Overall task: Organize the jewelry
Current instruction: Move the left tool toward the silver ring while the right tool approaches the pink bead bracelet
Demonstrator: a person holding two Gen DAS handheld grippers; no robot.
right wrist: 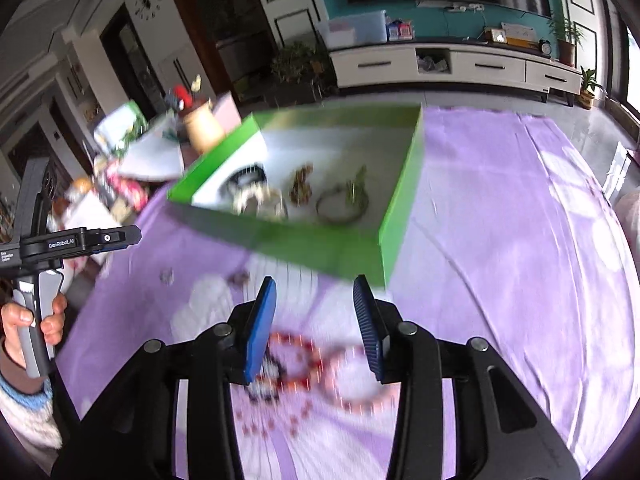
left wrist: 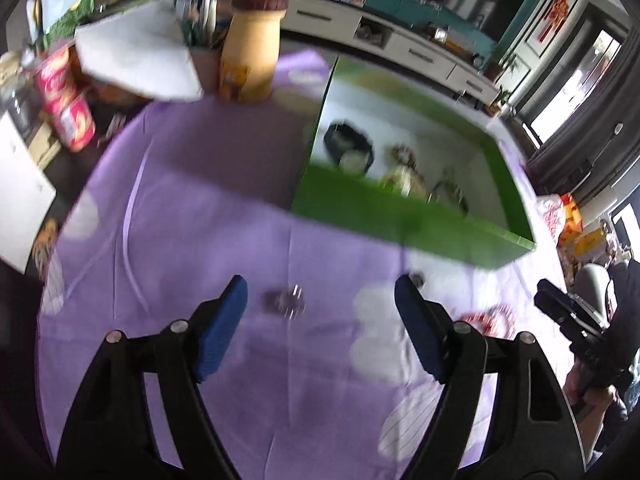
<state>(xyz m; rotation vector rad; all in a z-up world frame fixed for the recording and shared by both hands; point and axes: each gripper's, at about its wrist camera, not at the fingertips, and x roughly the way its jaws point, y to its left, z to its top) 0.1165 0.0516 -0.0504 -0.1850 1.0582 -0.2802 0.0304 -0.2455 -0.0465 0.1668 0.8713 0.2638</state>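
A green box (left wrist: 400,224) with a white inside holds several pieces of jewelry, among them a dark bracelet (left wrist: 348,146). It also shows in the right wrist view (right wrist: 304,246). My left gripper (left wrist: 320,292) is open and empty above the purple cloth, with a small dark jewelry piece (left wrist: 285,301) lying between its fingers. My right gripper (right wrist: 314,294) is open and empty, just above a red and white beaded necklace (right wrist: 312,364) on the cloth. That necklace shows in the left wrist view (left wrist: 490,318). Two small pieces (right wrist: 168,276) lie left of the right gripper.
A tan jar (left wrist: 250,48), a pen holder (left wrist: 200,40), red tins (left wrist: 66,96) and a white board (left wrist: 136,60) crowd the far left of the table. The other hand-held gripper (right wrist: 80,240) shows at the left of the right wrist view.
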